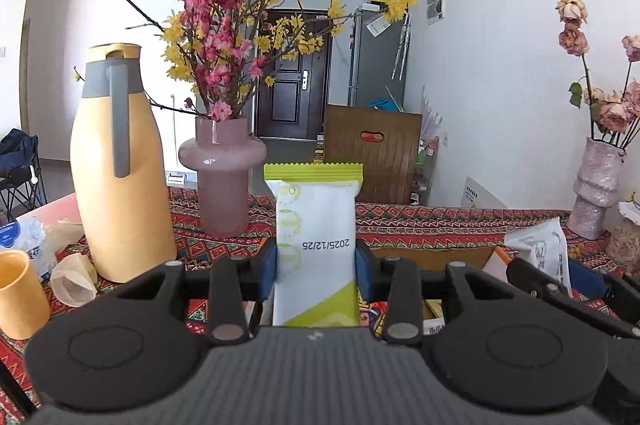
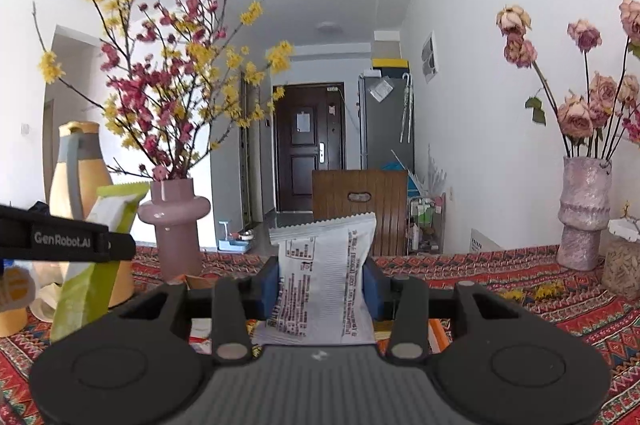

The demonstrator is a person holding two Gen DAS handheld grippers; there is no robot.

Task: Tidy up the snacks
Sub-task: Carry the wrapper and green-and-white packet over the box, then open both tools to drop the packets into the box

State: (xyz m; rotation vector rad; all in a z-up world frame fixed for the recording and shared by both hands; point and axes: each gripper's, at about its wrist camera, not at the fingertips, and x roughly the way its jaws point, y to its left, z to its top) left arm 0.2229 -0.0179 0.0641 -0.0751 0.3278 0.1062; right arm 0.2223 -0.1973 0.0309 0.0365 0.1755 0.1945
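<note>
Currently your left gripper [image 1: 316,265] clamps an upright green-and-white foil snack packet [image 1: 316,245], your right gripper [image 2: 320,285] a white printed snack packet [image 2: 324,281]; both are lifted above the patterned red tablecloth [image 2: 520,289], probably awaiting sorting.

Green-and-white snack packet [image 1: 316,249]: smooth plastic film, faint sheen. White snack packet [image 2: 324,277], crinkled matt film. Mauve vase [image 1: 222,161], glossy glass. Thermos jug [image 1: 116,161], matt plastic. Patterned cloth [image 1: 440,221] over the bench, woven. Rough, lumpy pink vase [image 2: 584,209].
</note>
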